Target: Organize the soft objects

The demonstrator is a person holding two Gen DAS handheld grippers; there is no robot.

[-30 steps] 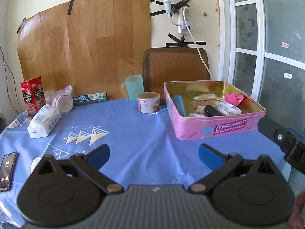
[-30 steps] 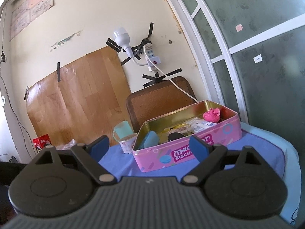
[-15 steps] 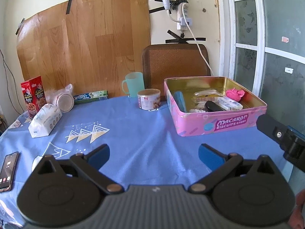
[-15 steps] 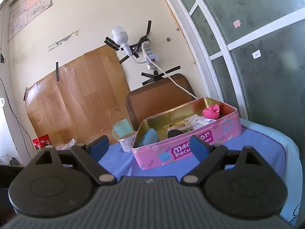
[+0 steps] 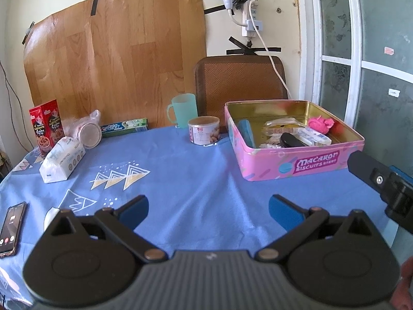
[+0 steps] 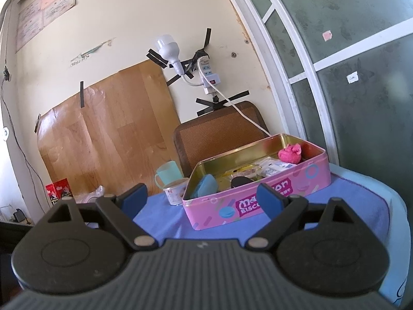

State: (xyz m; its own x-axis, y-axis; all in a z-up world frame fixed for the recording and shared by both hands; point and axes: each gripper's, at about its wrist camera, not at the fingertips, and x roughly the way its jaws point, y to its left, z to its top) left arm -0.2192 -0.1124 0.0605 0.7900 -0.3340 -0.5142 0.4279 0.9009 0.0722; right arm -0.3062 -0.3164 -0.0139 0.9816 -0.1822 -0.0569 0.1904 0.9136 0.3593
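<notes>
Both the left gripper [image 5: 207,208] and right gripper [image 6: 200,197] are held with jaws apart, nothing between them. The pink soft toy [image 5: 320,124] is seen in the far right corner of the pink tin [image 5: 296,166] on the tabletop [image 5: 180,170].

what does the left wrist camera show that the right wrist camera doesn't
Only the left wrist view shows the phone, white tissue pack and toothpaste box on the blue cloth. Only the right wrist view shows the wall papers high up. Both show the pink tin, teal mug and an open hand-held gripper.
</notes>
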